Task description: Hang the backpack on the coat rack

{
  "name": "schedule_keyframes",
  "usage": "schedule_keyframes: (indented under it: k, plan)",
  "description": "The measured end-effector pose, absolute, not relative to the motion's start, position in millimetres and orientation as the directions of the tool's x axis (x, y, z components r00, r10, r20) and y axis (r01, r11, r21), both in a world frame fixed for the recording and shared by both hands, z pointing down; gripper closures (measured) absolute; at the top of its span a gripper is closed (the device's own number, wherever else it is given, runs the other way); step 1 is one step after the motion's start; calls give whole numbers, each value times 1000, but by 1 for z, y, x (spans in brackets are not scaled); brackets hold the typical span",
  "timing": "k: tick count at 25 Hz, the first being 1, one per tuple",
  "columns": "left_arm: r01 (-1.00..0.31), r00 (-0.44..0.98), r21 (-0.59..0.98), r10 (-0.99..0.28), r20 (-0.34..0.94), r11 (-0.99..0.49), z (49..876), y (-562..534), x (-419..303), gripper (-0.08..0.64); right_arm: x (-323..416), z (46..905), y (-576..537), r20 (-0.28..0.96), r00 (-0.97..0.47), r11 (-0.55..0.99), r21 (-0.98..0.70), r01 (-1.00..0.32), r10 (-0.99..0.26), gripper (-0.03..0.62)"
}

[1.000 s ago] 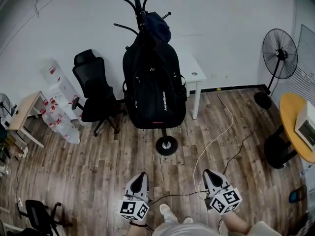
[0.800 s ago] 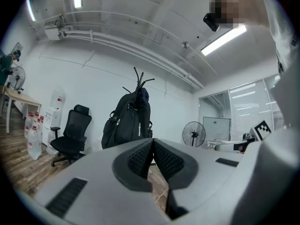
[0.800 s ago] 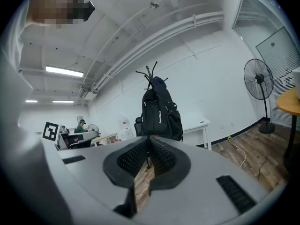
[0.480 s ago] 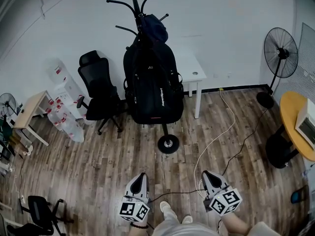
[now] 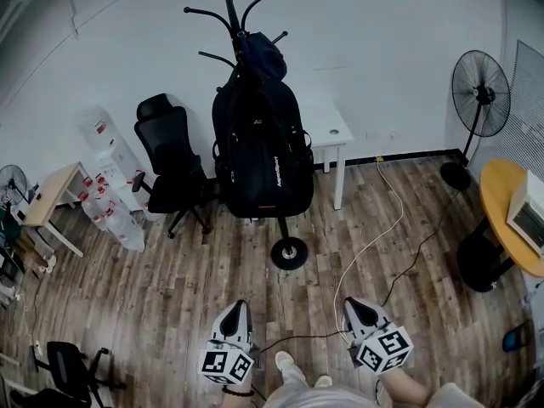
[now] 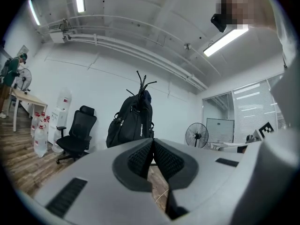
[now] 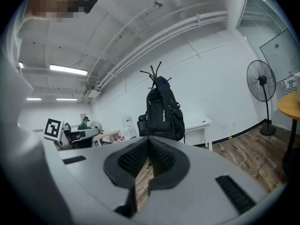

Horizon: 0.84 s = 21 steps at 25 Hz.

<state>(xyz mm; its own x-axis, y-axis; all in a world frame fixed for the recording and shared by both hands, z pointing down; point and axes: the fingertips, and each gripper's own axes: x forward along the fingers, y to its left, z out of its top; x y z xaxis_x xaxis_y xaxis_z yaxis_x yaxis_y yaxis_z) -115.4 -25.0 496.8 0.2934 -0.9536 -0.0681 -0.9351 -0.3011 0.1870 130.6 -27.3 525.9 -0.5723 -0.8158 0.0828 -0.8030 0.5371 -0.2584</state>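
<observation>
A large black backpack (image 5: 262, 155) hangs upright on the black coat rack (image 5: 229, 11), high against the pole, with a dark blue cap on a hook above it. The backpack (image 6: 131, 125) also shows far ahead in the left gripper view, and the backpack (image 7: 164, 116) stands the same way in the right gripper view. My left gripper (image 5: 239, 308) and right gripper (image 5: 348, 303) hover low by the person's feet, well short of the rack. Left gripper (image 6: 153, 142) is shut and empty. Right gripper (image 7: 148, 140) has just been closing; its pads meet on nothing.
The rack's round base (image 5: 289, 252) rests on the wood floor. A black office chair (image 5: 170, 164) and water bottles (image 5: 110, 215) are left of it, a white table (image 5: 333, 130) behind. A fan (image 5: 480, 87), a round yellow table (image 5: 506, 219) and a floor cable (image 5: 374, 236) lie right.
Both grippers have drawn back a little from the rack, lower in the head view. The backpack stays hanging as before.
</observation>
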Motion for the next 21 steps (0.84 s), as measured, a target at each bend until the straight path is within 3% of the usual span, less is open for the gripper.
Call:
schedule_keyframes:
  k: [21]
  plan:
    - [-932, 294, 214, -956, -15, -291, 515, -6, -118, 551, 130, 528, -16, 102, -578, 537, -267, -800, -810, 577]
